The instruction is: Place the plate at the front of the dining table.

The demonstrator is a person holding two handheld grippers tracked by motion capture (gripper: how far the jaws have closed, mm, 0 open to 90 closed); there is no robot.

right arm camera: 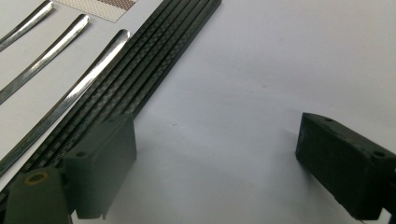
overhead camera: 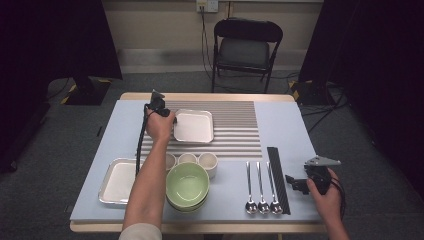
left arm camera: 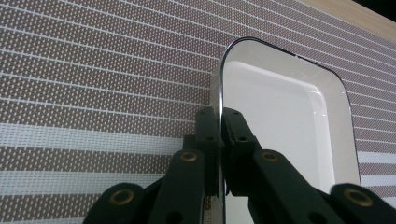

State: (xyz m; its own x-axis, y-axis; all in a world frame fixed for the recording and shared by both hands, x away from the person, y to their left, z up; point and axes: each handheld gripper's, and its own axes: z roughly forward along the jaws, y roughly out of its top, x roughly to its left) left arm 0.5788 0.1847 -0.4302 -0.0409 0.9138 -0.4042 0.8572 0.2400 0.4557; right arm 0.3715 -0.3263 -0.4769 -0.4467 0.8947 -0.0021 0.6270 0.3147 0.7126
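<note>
My left gripper (left arm camera: 219, 140) pinched on the left rim of the far square tray (left arm camera: 280, 107), on the striped mat (left arm camera: 93, 93), my right gripper (right arm camera: 215, 172) wide open, empty, just right of the black strip (right arm camera: 140, 70).

High view overlooks the table (overhead camera: 290, 130); gripper views sit close above it.

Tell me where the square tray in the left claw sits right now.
In the high view the square tray lies on the striped mat, at the far middle of the table, beyond the three small cups. The left claw pinches its left rim.
</note>
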